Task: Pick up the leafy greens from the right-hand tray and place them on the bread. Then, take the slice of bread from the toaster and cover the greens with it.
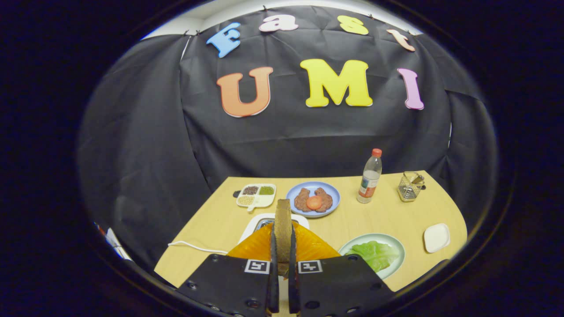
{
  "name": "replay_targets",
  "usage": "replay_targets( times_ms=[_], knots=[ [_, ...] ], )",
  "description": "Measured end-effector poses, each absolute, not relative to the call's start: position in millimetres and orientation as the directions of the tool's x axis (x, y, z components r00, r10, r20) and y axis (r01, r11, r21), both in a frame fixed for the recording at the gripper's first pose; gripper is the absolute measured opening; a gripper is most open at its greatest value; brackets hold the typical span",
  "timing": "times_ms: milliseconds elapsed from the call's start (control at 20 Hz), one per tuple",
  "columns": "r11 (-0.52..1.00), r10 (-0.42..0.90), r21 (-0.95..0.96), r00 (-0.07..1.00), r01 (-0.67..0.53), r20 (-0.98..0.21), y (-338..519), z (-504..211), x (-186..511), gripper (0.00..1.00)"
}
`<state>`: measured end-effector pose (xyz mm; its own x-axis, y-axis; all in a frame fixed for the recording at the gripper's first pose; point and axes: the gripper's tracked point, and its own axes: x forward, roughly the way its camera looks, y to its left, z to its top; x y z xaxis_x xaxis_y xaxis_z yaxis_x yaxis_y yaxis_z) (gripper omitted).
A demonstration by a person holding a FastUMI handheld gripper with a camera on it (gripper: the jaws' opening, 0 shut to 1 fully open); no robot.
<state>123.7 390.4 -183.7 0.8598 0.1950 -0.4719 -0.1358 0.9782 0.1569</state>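
Right now your fingers clamp the bread slice edge-on, hiding the toaster; greens sit at two o'clock.

toaster mostly hidden behind bread slice

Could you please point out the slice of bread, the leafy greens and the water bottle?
slice of bread (283, 222): gripper view, its upright edge, clamped between the jaws.
leafy greens (374, 253): gripper view, middle of the leaf.
water bottle (369, 180): gripper view, its label.
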Motion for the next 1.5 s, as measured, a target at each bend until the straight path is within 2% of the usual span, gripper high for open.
replay_targets(
  times_ms=[200, 400, 750, 1000, 1300, 1500],
  knots=[
    [0.971, 0.205, 0.198, 0.890, -0.133, -0.407, 344, -143, 119, 0.09],
    [0.981, 0.126, 0.184, 0.922, -0.061, -0.366, 262, -128, 118, 0.09],
    [0.986, -0.067, 0.117, 0.922, 0.120, -0.382, 75, -162, 117, 0.08],
    [0.973, -0.117, 0.130, 0.889, 0.193, -0.443, -20, -213, 119, 0.08],
    [0.968, -0.115, 0.142, 0.864, 0.209, -0.490, -63, -253, 119, 0.09],
    [0.969, -0.066, 0.178, 0.871, 0.173, -0.487, -31, -247, 124, 0.09]
  ],
)
